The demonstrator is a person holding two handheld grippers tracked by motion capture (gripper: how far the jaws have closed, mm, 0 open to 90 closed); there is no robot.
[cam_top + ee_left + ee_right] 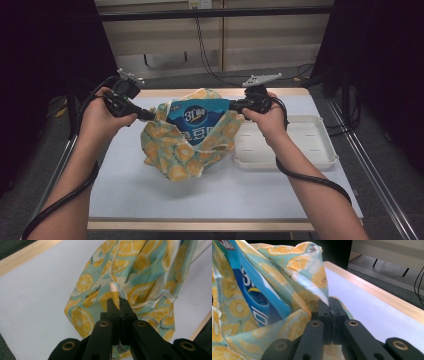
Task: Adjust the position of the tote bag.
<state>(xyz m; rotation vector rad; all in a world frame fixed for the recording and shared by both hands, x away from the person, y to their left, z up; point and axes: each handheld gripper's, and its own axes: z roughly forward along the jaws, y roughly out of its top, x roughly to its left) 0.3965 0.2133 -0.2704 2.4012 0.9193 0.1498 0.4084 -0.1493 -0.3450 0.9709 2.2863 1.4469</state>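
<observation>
Two clamped tongs, the left gripper (148,115) and right gripper (234,105), pinch opposite rim edges of the lemon-printed turquoise cloth bag (176,152), which hangs between them, seemingly grazing the table, with the blue plastic packet (196,120) upright inside.

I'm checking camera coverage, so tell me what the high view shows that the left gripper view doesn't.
High view alone: the blue packet sticking out of the lemon-print bag, the white tray beside it, and the right gripper shut on the bag's far edge. Left gripper view alone: a white drawstring pinched in the left gripper. Both: the bag and the table.
</observation>
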